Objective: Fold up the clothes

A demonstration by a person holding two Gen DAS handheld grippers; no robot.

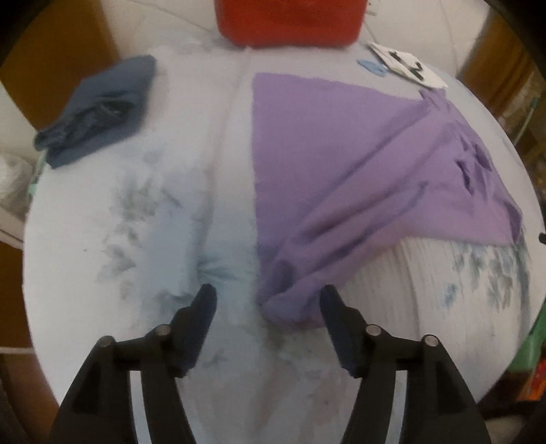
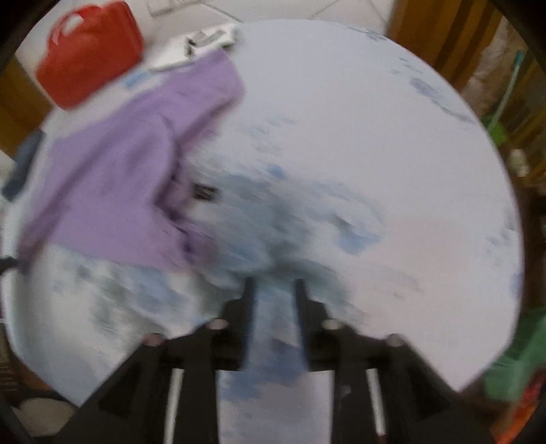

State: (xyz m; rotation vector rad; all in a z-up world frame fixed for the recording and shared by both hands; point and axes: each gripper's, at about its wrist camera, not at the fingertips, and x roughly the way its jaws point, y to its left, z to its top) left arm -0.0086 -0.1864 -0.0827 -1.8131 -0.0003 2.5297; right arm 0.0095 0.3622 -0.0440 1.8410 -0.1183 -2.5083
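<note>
A purple garment (image 1: pixel 358 164) lies spread on the round table's pale blue floral cloth (image 1: pixel 136 222). Its near corner is bunched up just ahead of my left gripper (image 1: pixel 268 295). That gripper is open, with the bunched corner between and just beyond its fingertips, and holds nothing. In the blurred right wrist view the purple garment (image 2: pixel 129 170) lies at the left. My right gripper (image 2: pixel 273 287) hangs over bare cloth to the garment's right, its jaws a little apart and empty. A folded dark blue garment (image 1: pixel 99 109) lies at the far left.
A red bag (image 1: pixel 290 20) stands at the table's far edge; it also shows in the right wrist view (image 2: pixel 88 51). A white card with black marks (image 1: pixel 406 65) lies beside it. Wooden furniture and green items surround the table.
</note>
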